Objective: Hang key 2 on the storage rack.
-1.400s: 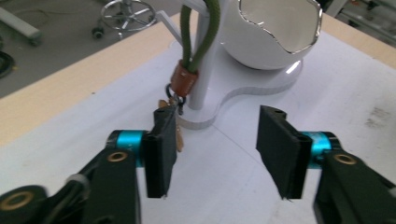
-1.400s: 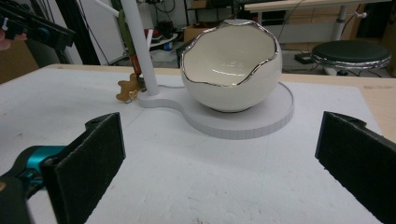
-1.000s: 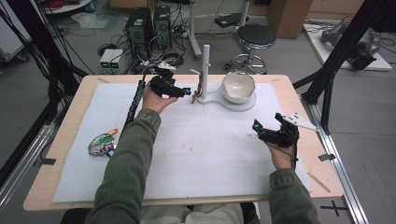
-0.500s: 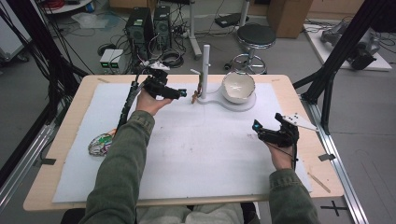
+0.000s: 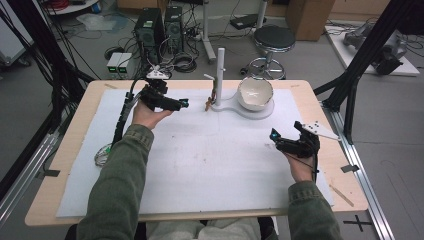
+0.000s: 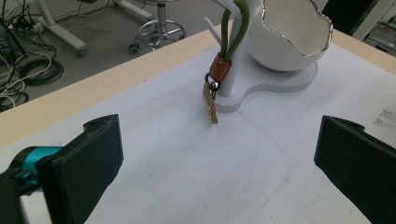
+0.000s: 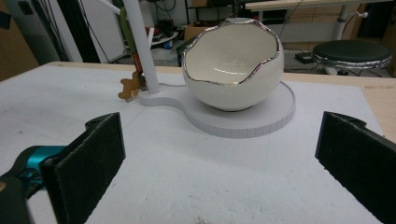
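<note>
Keychain with its green cord loop hangs from a peg of the white stand at the far side of the bench, its tan tag dangling just above the stand's base, beside the white bowl that sits on the round part of that base. The left gripper hovers a little to the left of the stand, its jaws having just opened wide with nothing between them, which reads as the hanging step being done and the release finished. The right gripper rests low over the white mat near the right edge, jaws likewise wide and empty. Judging by this, the next move calls only for drawing the left hand clear without brushing the cord, so the loop stays seated on the peg.
</note>
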### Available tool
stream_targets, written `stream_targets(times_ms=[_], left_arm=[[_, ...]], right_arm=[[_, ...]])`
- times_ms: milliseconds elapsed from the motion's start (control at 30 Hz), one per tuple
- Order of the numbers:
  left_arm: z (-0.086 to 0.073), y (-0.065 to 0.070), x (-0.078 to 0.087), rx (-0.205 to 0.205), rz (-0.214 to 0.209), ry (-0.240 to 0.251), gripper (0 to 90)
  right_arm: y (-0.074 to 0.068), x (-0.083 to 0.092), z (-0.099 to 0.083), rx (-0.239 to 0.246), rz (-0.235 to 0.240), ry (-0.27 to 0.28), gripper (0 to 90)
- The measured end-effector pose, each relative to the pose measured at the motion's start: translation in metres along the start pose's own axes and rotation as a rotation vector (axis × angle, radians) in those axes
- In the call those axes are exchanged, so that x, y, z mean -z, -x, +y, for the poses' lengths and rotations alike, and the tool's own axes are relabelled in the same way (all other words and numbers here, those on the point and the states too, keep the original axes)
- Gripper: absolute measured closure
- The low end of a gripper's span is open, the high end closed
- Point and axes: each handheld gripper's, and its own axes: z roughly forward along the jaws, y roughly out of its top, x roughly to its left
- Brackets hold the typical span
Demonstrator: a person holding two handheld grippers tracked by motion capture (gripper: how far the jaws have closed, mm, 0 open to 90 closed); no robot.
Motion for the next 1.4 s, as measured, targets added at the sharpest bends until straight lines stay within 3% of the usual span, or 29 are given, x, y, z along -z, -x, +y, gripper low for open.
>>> stream_targets(times_ms=[333,500,900,1400], left_arm=[[-0.013,-0.004,0.009,0.028,0.022,-0.011,2.1],[-0.017,-0.005,0.017,0.022,0.039,-0.042,2.1],[-0.027,-0.008,0.045,0.013,0.090,-0.049,2.1],[-0.062,-0.018,0.077,0.059,0.139,-0.053,2.1]], right_arm=[[0.000,0.000,0.000,-0.001,0.005,-0.004,0.5],[0.000,0.000,0.000,0.000,0.004,-0.003,0.5],[-0.001,-0.003,-0.001,0.000,0.006,-0.005,0.5],[-0.002,-0.003,-0.001,0.009,0.006,-0.011,0.5]])
